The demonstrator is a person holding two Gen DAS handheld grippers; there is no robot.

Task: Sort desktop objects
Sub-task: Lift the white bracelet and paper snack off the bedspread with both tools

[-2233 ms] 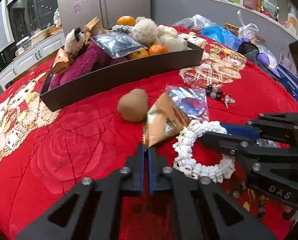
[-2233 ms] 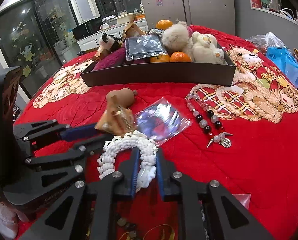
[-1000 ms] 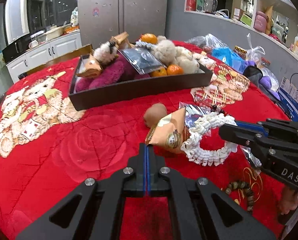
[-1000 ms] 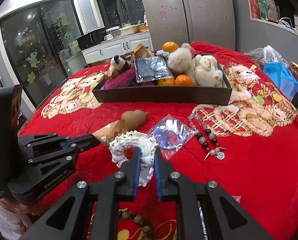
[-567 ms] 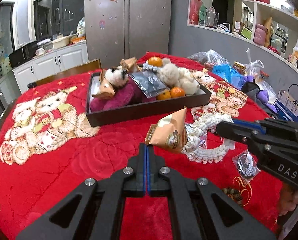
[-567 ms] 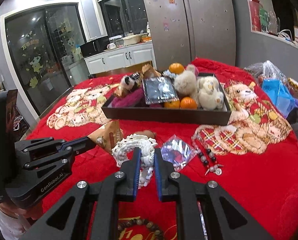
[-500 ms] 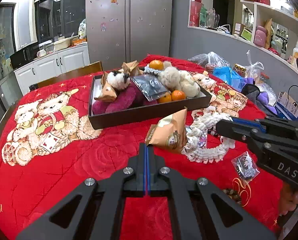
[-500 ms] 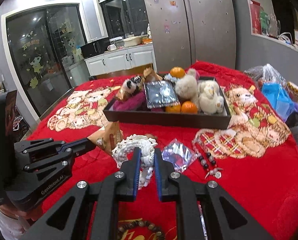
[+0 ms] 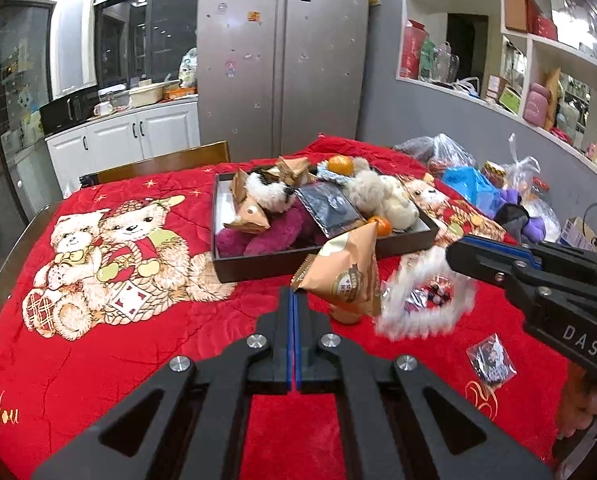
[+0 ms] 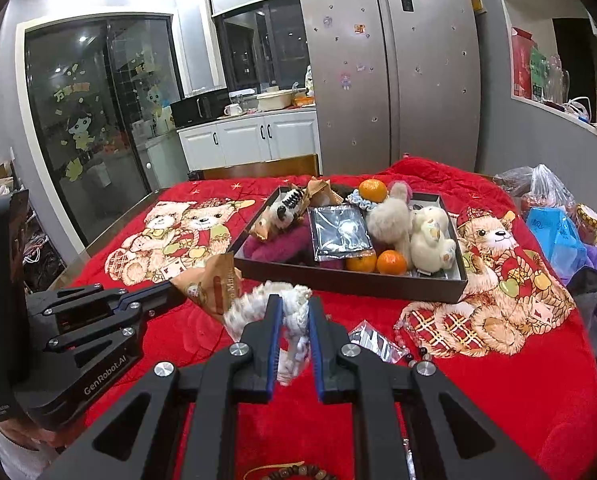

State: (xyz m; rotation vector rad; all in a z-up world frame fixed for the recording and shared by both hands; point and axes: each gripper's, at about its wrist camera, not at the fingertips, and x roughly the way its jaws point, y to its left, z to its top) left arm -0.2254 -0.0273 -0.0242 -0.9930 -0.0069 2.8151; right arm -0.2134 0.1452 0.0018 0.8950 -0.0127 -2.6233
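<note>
The left gripper (image 9: 294, 300) has its blue-lined jaws pressed flat together on the crimped corner of a tan foil snack packet (image 9: 348, 272), a pyramid-shaped pouch that hangs clear of the red plush blanket (image 9: 138, 344). Pinching the flat seam probably gives the thin jaws a firm bite without crushing the puffed body.

The right gripper (image 10: 294, 316) is clamped on one side of a white knitted ring (image 10: 272, 300), a soft, nubbly loop like a scrunchie; its strand bulges between the jaws and the free part droops, blurred in the left wrist view. A limp loop like this needs only a hold on one strand.

Both items are raised in the near middle of the table, with the dark rectangular tray (image 10: 350, 280) just beyond them. It is already crowded with fluffy plush toys, glossy oranges (image 10: 392, 262), a shiny clear bag and another tan packet, so it looks like the sorting destination. A bead bracelet (image 10: 294, 472) and small plastic packets (image 9: 490, 360) lie unsorted on the blanket nearby.
</note>
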